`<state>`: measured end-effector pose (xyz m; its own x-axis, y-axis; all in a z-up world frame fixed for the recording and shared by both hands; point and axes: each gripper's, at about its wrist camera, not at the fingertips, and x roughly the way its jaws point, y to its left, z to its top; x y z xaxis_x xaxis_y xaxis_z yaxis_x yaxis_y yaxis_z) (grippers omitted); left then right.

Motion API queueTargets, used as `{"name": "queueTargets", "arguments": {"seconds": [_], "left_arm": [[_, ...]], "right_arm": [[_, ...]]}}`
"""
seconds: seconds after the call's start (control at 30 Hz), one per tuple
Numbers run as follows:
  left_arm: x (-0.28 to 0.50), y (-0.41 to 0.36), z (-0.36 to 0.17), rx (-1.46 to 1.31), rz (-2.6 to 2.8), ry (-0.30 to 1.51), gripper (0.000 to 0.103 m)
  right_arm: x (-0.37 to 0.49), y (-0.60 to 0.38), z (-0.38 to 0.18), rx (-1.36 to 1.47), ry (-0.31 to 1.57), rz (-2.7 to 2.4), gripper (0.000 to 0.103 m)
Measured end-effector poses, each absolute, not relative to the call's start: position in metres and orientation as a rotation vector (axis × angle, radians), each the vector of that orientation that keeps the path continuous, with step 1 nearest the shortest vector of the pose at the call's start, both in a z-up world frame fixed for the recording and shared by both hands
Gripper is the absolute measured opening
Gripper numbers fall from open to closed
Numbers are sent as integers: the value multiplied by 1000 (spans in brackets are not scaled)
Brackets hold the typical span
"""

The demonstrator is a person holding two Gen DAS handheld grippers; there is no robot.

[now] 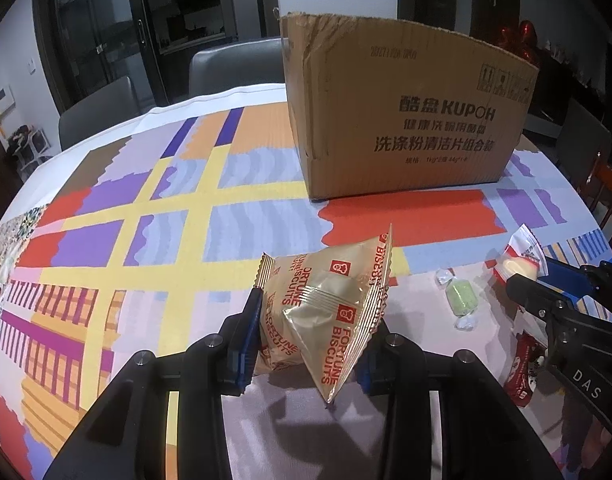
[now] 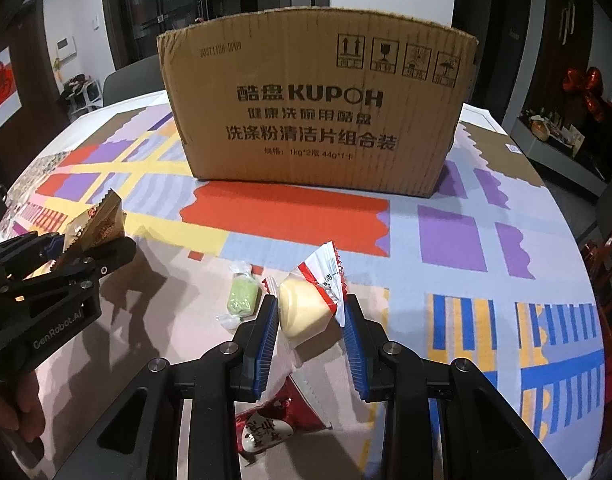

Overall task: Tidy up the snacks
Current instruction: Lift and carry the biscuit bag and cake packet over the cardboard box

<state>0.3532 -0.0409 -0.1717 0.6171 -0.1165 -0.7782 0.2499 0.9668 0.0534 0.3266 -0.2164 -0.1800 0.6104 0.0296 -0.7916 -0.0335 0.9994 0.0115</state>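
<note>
Our left gripper [image 1: 310, 320] pinches the gold biscuit pack [image 1: 326, 300]; our right gripper [image 2: 310, 320] is clamped on the yellow cake [image 2: 306, 312], lifted off the table. The open box [image 2: 314, 120] stands straight ahead of both, more squarely before the right one. A green candy [image 2: 242, 300] and red packet [image 2: 274, 420] lie on the cloth [image 2: 446, 240]
</note>
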Motion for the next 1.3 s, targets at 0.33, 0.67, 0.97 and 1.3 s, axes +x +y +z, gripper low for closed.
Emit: {"name": "queueTargets", "arguments": {"seconds": [0.33, 0.67, 0.97, 1.3], "left_arm": [[348, -41, -149, 164, -209, 848, 38], [343, -45, -122, 163, -209, 808, 38], [340, -46, -99, 158, -207, 772, 38], [341, -48, -73, 152, -211, 728, 38]], "right_arm": [[322, -217, -159, 1, 873, 39, 33], [318, -221, -131, 3, 823, 40, 33], [318, -225, -107, 1, 783, 38, 33], [318, -228, -77, -5, 733, 34, 33]]}}
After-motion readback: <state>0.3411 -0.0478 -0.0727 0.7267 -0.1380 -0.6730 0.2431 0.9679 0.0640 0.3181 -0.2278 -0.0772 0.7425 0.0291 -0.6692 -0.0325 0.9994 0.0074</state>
